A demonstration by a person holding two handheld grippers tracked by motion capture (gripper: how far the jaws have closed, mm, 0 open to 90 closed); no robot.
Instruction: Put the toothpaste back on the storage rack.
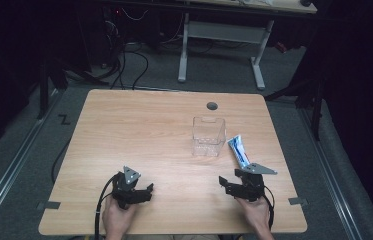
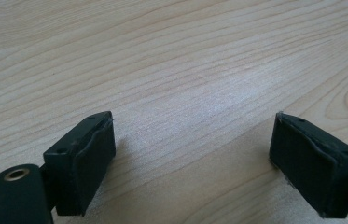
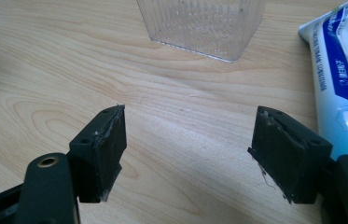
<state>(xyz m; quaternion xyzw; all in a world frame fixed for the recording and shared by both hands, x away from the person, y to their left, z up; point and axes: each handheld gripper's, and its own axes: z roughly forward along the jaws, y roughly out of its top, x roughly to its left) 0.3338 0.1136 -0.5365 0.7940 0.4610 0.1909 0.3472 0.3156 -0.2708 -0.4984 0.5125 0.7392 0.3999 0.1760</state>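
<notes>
Right claw (image 3: 188, 154) wide open, nothing between its jaws, low over the counter (image 1: 139, 130). Blue-and-white tube (image 1: 238, 151) flat on the counter just beyond and right of that claw, apparently not touching it. Clear plastic container (image 1: 208, 136) upright, just left of the tube. Left claw (image 2: 192, 163) likewise open and empty, well apart from both items.

Table (image 1: 139, 130): pale wood-grain top, smooth, soft satin sheen under the light. Container (image 1: 208, 136): clear plastic, glossy, with fine ribbing on its walls. Tube (image 1: 238, 151): glossy white and blue plastic, printed. Right gripper (image 3: 188, 151): matt black plastic; pads (image 3: 111, 149) look rubbery, their edges frayed. Left gripper (image 2: 192, 161): same matt black, pads (image 2: 92, 163) dull and slightly rough.
</notes>
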